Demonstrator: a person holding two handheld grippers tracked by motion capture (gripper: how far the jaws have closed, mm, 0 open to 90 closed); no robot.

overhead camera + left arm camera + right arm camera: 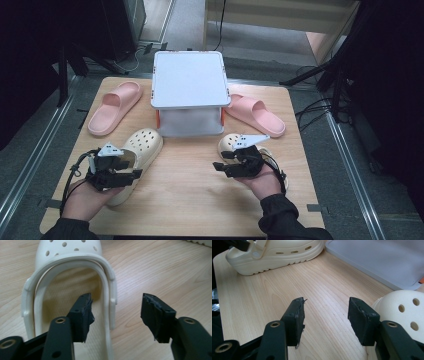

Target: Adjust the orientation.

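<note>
Left gripper [116,315] open, holding nothing, jaws straddling the left clog's [75,277] side wall; clog runs lengthwise ahead.

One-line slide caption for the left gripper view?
Left gripper, jaws open, straddling the side wall of a cream clog on the wooden table.

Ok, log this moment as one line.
left gripper: open, jaws astride left clog side wall | right gripper: open, beside right clog, holding nothing
</note>
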